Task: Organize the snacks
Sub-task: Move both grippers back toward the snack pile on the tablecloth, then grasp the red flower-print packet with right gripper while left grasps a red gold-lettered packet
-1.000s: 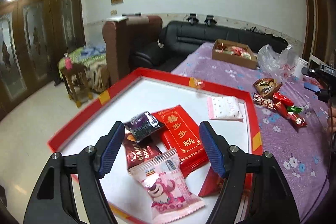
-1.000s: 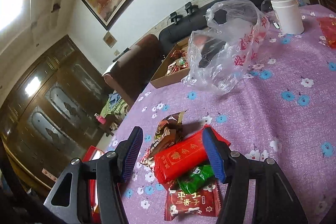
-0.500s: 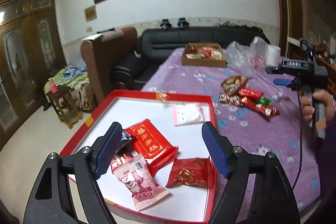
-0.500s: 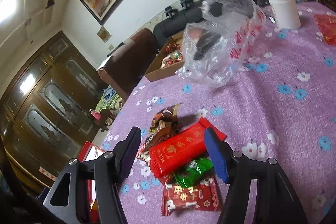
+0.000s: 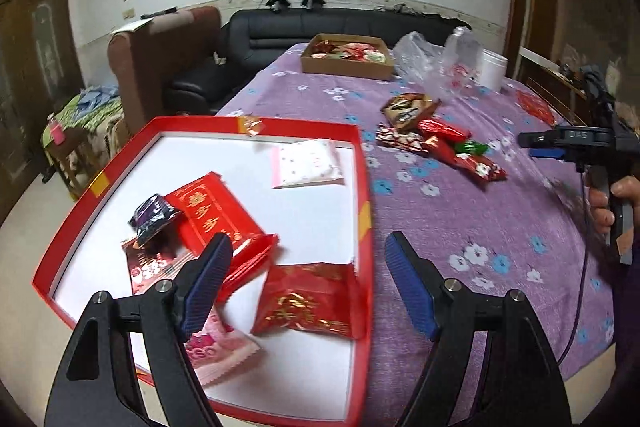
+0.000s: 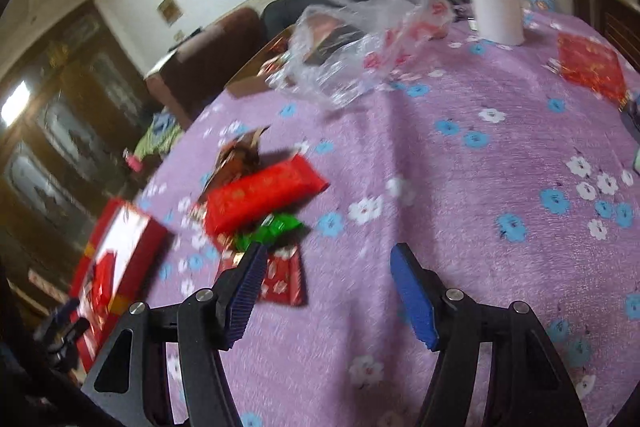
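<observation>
Red tray [image 5: 362,187] with snack packets [image 5: 308,301]; cardboard box [image 5: 344,67] of sweets.

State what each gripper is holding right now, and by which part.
Nothing is held. The left gripper hangs open over the red tray, gripping no packet. The right gripper is opening above bare purple tablecloth, with nothing between its jaws.

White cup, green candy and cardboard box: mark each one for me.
White cup [image 6: 496,13], right wrist view, middle of its side wall.
Green candy [image 5: 471,147], left wrist view, centre of its wrapper.
Cardboard box [image 5: 344,67], left wrist view, its front wall.
</observation>
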`<state>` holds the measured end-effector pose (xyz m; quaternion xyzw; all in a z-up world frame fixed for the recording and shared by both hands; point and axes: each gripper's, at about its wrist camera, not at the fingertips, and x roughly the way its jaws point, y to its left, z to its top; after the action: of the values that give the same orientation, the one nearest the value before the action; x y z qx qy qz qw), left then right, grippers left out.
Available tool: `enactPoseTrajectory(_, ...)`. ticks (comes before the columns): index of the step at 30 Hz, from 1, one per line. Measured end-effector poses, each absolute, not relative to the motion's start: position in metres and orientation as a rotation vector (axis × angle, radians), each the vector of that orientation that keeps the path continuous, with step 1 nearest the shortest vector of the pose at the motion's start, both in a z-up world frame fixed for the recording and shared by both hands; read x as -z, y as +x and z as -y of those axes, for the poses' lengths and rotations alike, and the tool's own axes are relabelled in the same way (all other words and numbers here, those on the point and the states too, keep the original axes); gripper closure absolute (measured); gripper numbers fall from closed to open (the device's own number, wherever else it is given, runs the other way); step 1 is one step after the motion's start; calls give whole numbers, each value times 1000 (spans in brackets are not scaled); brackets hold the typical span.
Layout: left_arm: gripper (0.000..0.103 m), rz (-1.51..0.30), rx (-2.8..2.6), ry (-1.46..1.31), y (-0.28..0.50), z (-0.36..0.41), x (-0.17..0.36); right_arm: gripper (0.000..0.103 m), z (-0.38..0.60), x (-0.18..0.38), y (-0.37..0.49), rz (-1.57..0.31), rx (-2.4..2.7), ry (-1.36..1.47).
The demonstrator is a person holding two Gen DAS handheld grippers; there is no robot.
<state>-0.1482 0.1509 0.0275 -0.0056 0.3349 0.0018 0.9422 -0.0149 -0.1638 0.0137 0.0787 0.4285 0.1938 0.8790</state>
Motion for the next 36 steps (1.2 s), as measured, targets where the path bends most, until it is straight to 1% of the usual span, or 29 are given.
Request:
enactPoseTrajectory(4,24,-675,15,15,-151,-144,-29,36,123,-7,-17,-935,-448,20)
enactPoseTrajectory(10,24,-699,35,26,-151,-135,-27,36,77,8,-8,-974,-431,-95)
enactPoseTrajectory(13,24,-701,37,35,-152,-133,-28,33,61,18,-2,-990,-381,-156)
enactPoseTrajectory(14,24,-700,36,42,-152,-131,-30,35,59,19,-3,-975,-366,-178)
enactPoseTrajectory(16,24,-707,38,53,-150,-126,-32,44,58,22,-5,-950,-352,-217)
enactPoseTrajectory(17,24,-711,41,53,-148,-124,-33,45,58,22,-8,-937,-364,-238)
enactPoseTrajectory(18,24,-716,46,53,-145,-122,-35,50,59,22,-10,-931,-386,-247)
enactPoseTrajectory(19,24,-723,53,54,-142,-119,-37,53,62,21,-12,-926,-397,-255)
enactPoseTrajectory(22,24,-745,87,49,-126,-106,-46,57,80,19,-14,-907,-427,-230)
enactPoseTrajectory(24,24,-770,127,54,-109,-92,-50,59,104,14,-7,-918,-424,-134)
enactPoseTrajectory(27,24,-794,166,99,-79,-66,-47,65,147,5,5,-919,-380,31)
enactPoseTrajectory(30,24,-812,210,198,-45,-37,-38,70,172,-1,11,-928,-415,170)
enactPoseTrajectory(32,24,-848,243,283,-21,-19,-27,71,176,-2,10,-934,-418,186)
enactPoseTrajectory(36,25,-860,287,375,6,-7,-17,71,169,-2,8,-957,-436,161)
